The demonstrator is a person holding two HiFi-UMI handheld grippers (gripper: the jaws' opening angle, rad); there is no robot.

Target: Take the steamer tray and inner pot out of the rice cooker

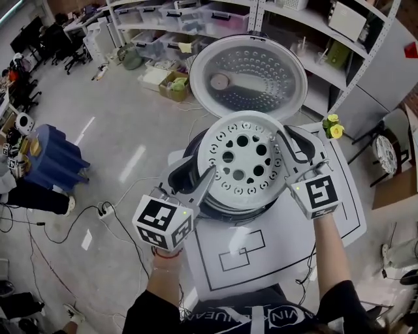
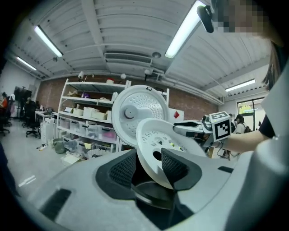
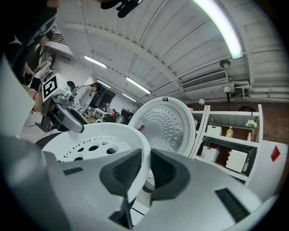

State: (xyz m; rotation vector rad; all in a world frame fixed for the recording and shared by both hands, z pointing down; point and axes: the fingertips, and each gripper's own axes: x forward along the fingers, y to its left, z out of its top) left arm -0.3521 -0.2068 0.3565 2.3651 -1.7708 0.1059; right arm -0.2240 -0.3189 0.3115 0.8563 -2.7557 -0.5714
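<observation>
The white perforated steamer tray [image 1: 241,156] hangs tilted above the open rice cooker [image 1: 191,162], whose round lid [image 1: 248,75] stands up behind it. My right gripper [image 1: 287,136] is shut on the tray's right rim; in the right gripper view the rim [image 3: 90,144] is pinched between the pads of that gripper [image 3: 145,169]. My left gripper [image 1: 202,171] is at the tray's left edge. In the left gripper view the tray [image 2: 158,140] passes between the wide jaws of the left gripper [image 2: 148,167] without being pinched. A dark metal rim of the inner pot [image 2: 153,195] shows below.
The cooker stands on a white mat with black outlines [image 1: 241,254] on a small table. Yellow flowers [image 1: 334,128] sit at the mat's back right. Shelves with bins [image 1: 196,19] run behind. A blue-draped thing [image 1: 55,156] and cables [image 1: 98,212] are on the floor at left.
</observation>
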